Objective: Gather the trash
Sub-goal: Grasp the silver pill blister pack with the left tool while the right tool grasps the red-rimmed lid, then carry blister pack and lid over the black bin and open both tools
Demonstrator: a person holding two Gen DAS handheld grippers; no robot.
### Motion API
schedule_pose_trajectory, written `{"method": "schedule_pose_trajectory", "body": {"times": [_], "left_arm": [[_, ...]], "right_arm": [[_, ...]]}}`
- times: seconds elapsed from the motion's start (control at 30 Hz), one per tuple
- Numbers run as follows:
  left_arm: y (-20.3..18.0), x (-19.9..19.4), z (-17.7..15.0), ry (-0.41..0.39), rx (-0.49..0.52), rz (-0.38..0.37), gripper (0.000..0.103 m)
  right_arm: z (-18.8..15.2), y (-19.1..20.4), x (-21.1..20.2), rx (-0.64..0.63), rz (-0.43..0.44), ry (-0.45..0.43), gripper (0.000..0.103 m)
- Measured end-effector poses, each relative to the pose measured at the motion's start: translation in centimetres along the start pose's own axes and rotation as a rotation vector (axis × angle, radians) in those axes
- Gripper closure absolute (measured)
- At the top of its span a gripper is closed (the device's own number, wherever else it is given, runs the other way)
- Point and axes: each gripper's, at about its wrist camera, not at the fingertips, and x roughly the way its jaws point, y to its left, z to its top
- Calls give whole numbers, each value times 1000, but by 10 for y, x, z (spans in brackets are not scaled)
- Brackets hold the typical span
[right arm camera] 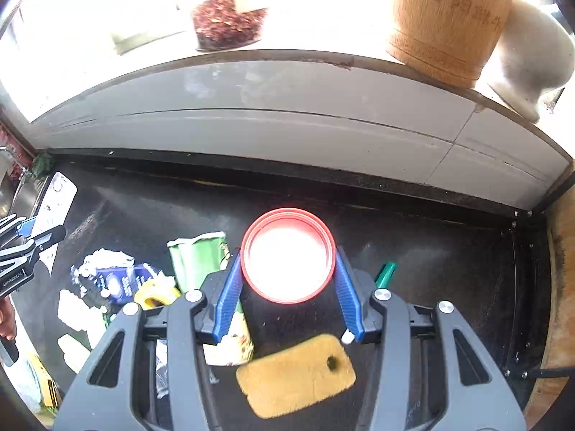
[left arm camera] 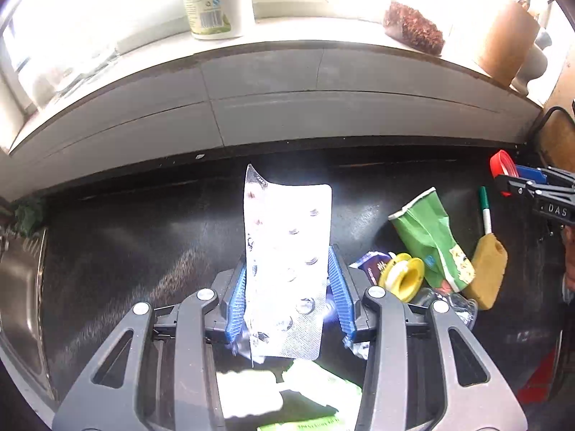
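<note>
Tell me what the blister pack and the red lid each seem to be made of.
Blister pack: looks like shiny foil-backed plastic, going by its silvery glare and clear bubble pockets. Red lid: probably smooth moulded plastic, with a glossy, even red rim; its glare-washed centre leaves the inside unclear.

On the counter (right arm camera: 431, 251), the sponge (right arm camera: 296, 375) lies right of the crumpled carton (left arm camera: 429, 237), the tape roll (left arm camera: 406, 274) left, the marker (left arm camera: 485, 212) behind.

Left tongs (left arm camera: 291, 280) clamp blister pack (left arm camera: 285, 251) above black counter (left arm camera: 143, 237).
</note>
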Motion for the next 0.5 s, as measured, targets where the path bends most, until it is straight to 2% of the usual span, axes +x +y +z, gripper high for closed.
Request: {"method": "schedule_pose_trajectory", "body": {"times": [0.13,0.23,0.4,0.5], "left_arm": [[-10,-47,-51,-4,-94,30,62],[-17,-65,-85,-2,-149,67,62],[2,-93,-142,-5,-261,125,62],[26,-108,-175,-25,-322,156,62]], "right_arm": [[-34,24,-37,-82,33,-22,54],[-57,51,-50,-130,68,-18,54],[-88,93,-67,-232,124,4,54],[-98,140,-77,-332,154,-1,54]]}}
